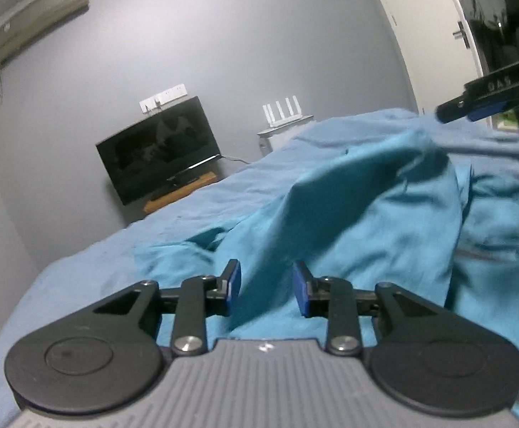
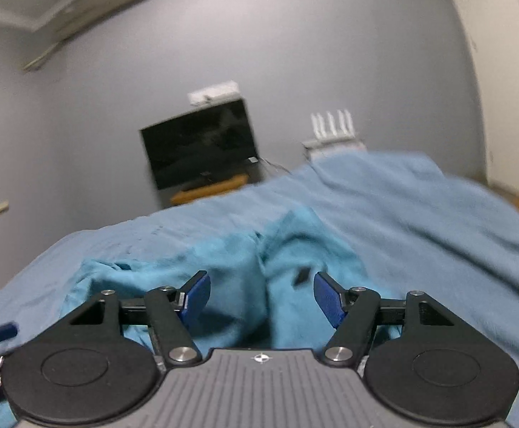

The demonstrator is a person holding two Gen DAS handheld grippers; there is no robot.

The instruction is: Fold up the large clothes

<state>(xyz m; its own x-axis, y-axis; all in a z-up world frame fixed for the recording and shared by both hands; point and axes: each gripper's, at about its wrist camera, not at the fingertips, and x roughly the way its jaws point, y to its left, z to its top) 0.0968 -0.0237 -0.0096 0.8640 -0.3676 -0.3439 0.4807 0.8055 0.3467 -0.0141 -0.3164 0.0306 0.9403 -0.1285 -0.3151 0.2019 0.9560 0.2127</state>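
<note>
Both open and holding nothing, left gripper [image 1: 266, 287] and right gripper [image 2: 261, 297] over crumpled teal garment [image 1: 348, 214] on bed [image 1: 195, 210]; probably between folds, needing a fresh grab of an edge.

It was a bedroom in a home: a bed [image 1: 81, 260] under a blue sheet filled the foreground, with a television [image 1: 159, 149] at eleven o'clock, a router [image 1: 282, 110] at twelve, and a door [image 1: 434, 35] at two.

Rumpled garment [image 1: 348, 214] heaped ahead — bedsheet [image 1: 188, 210] beyond lies flat
</note>
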